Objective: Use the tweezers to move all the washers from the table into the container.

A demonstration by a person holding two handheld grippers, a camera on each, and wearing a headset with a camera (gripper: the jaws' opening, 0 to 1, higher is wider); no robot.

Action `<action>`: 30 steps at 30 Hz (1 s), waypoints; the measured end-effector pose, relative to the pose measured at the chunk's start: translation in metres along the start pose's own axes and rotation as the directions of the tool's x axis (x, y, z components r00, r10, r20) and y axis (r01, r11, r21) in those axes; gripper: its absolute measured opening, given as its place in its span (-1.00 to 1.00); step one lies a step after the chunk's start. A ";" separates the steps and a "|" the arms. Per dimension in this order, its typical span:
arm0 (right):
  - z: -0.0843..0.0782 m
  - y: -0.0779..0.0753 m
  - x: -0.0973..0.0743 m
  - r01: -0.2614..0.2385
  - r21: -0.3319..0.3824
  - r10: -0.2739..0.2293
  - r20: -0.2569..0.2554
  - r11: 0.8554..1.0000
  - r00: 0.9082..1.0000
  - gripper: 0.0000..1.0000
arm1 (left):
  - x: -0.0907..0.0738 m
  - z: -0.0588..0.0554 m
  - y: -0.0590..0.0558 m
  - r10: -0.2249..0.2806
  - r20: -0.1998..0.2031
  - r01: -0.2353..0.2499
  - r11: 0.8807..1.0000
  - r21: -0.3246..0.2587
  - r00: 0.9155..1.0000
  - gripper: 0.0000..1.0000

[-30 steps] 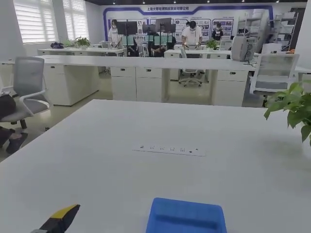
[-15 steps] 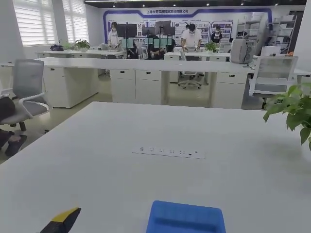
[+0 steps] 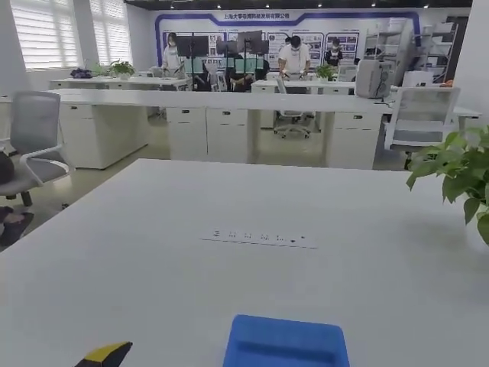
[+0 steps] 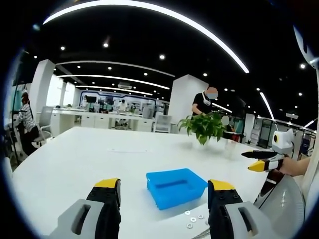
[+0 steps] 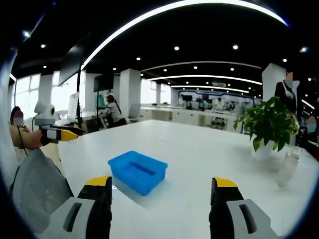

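Your left gripper has its fingers spread wide with nothing between them. The small silvery metal washers lie loose on the white desk just ahead of it, toward its right-hand finger and just on the near side of the shallow blue plastic container, whose inside looks bare. Your right gripper, fingers likewise spread and empty, has the container ahead and to its left, so the left gripper looks nearer to the washers.

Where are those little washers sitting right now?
In the left gripper view, the washers lie loose on the white table, just nearer the camera than the blue container, below its right-hand corner.
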State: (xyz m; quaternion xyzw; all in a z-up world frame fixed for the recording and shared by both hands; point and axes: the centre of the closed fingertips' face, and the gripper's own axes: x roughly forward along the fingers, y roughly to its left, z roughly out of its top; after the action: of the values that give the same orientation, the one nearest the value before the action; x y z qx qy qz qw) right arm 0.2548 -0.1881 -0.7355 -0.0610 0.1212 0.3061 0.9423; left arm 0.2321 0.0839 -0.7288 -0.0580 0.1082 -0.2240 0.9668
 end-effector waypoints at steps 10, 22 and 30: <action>-0.007 0.010 0.004 -0.053 -0.041 0.050 -0.086 0.998 0.995 0.52 | 0.006 -0.020 -0.009 -0.100 -0.119 0.097 0.995 -0.026 0.988 0.27; -0.010 0.035 0.033 -0.159 -0.024 0.154 -0.148 0.987 0.977 0.28 | 0.022 -0.048 -0.029 -0.228 -0.285 0.240 0.971 0.006 0.931 0.00; -0.020 0.063 0.049 -0.262 -0.030 0.252 -0.187 0.965 0.949 0.06 | 0.025 -0.056 -0.050 -0.339 -0.334 0.366 0.931 0.017 0.879 -0.35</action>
State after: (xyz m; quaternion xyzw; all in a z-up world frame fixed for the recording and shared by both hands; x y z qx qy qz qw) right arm 0.2520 -0.1137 -0.7703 -0.0979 0.2052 0.4226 0.8773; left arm 0.2196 0.0245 -0.7792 -0.0001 0.2448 -0.4069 0.8801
